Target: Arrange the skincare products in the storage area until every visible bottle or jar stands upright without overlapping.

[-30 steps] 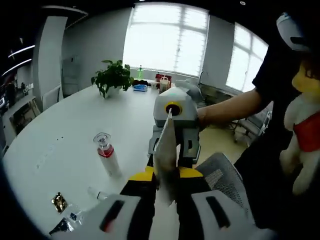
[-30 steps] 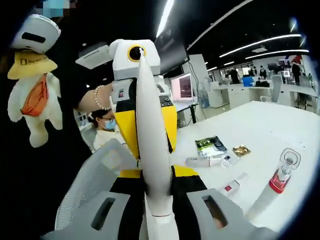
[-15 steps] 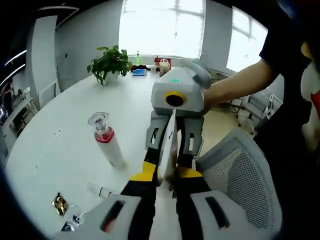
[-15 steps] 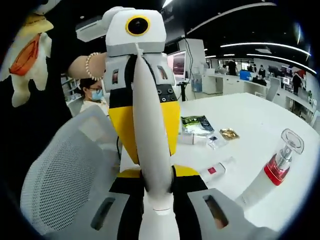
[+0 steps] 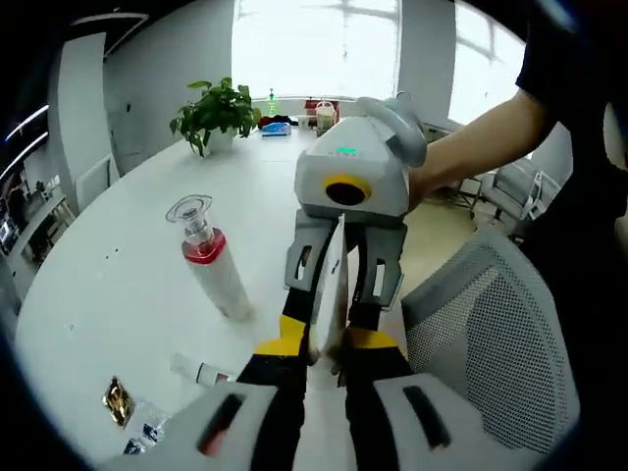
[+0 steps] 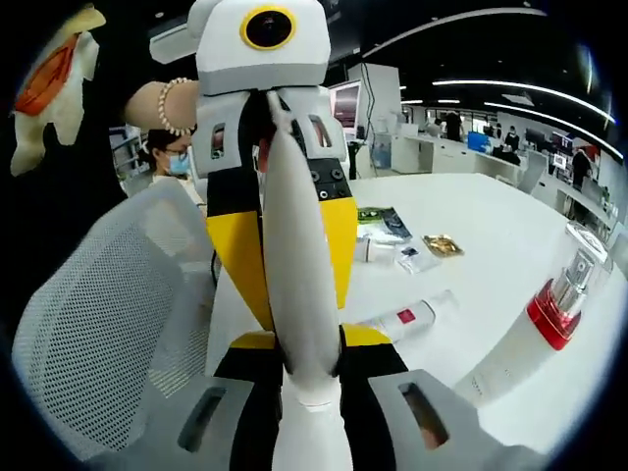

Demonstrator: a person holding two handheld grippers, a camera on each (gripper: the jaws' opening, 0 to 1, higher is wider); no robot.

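Clamps one white tube (image 6: 294,265) from both ends with the left gripper (image 5: 322,353) and the right gripper (image 6: 306,358), jaws closed on it, in the air over the table's (image 5: 118,245) edge by a mesh chair (image 5: 491,343). Risks dropping it to the floor if one side releases early, or knocking the upright pump bottle (image 5: 211,265) when setting down near it

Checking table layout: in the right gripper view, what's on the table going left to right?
Green packet → gold sachet → red-collared bottle. The lying tube and small sachets overlap that span, so left out.
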